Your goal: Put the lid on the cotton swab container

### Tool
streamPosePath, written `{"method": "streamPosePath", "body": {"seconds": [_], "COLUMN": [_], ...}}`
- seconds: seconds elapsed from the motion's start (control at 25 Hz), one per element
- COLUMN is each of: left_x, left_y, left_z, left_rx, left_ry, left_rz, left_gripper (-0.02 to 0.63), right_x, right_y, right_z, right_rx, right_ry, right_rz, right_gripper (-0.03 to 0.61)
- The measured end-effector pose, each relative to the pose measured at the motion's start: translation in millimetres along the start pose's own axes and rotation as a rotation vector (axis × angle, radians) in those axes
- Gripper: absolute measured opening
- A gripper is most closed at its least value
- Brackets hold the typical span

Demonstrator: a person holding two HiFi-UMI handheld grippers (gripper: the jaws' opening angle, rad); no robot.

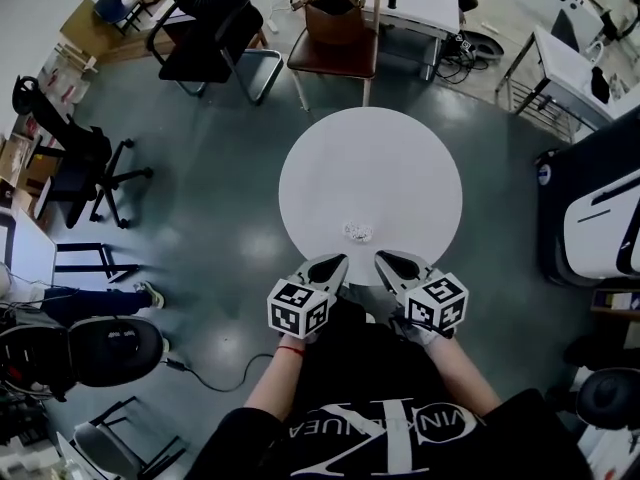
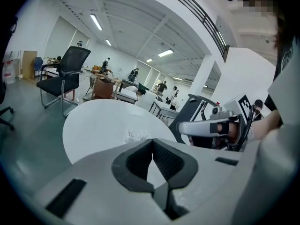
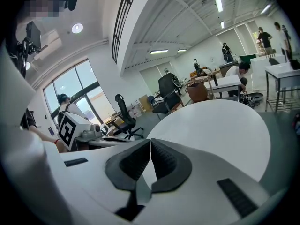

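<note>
A small clear cotton swab container point(image 1: 358, 232) stands on the round white table point(image 1: 370, 168), near its front edge. I cannot make out its lid as a separate piece. My left gripper point(image 1: 341, 260) and right gripper point(image 1: 381, 257) hover side by side at the table's near rim, just short of the container, both shut and holding nothing. In the left gripper view the container point(image 2: 136, 136) lies ahead of the closed jaws, and the right gripper point(image 2: 211, 128) shows at the right. The right gripper view shows only bare table point(image 3: 220, 125) and the left gripper point(image 3: 79, 130).
Beyond the table stand a brown wooden chair point(image 1: 335, 33) and a black office chair point(image 1: 205, 28). Another black chair point(image 1: 80, 158) is at the left. A white desk point(image 1: 420, 3) sits at the back, and a white and black machine point(image 1: 600, 218) at the right.
</note>
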State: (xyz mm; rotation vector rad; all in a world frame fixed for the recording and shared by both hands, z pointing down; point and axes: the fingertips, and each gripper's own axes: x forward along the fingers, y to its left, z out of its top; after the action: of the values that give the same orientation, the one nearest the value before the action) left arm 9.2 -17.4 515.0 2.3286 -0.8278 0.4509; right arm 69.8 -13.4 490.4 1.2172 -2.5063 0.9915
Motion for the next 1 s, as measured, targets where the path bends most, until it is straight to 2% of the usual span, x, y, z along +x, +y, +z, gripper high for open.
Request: {"method": "streamPosePath", "body": {"seconds": [0.28,0.56,0.8,0.92,1.0], "left_x": [22,44,57,60,62], "left_y": [27,26,23,23,25], "left_z": [-3,-11,-23,-26,-28], "left_rx": [-0.036,-0.031,0.075,0.11,0.13], "left_ry": [0.067,0.163,0.267,0.284,0.288], "left_rz": [-0.047,-0.142,-0.187,-0.2,-0.205], "left_gripper": [0.009,0.009,0.009,0.009,0.009], "right_x": [24,38,58,70,79], "right_y": [-26,-65,-97,-118,-128], "right_z": [11,36,49,49,46], "right_rx": [0.02,0.081,0.133,0.114,0.103], "right_ry": [0.019,0.002,0.008,0.043,0.087], "right_rz": [-0.037,-0.083,-0.093,-0.132,-0.121], "right_gripper": [0.003,0.005,0.029,0.029,0.025]}}
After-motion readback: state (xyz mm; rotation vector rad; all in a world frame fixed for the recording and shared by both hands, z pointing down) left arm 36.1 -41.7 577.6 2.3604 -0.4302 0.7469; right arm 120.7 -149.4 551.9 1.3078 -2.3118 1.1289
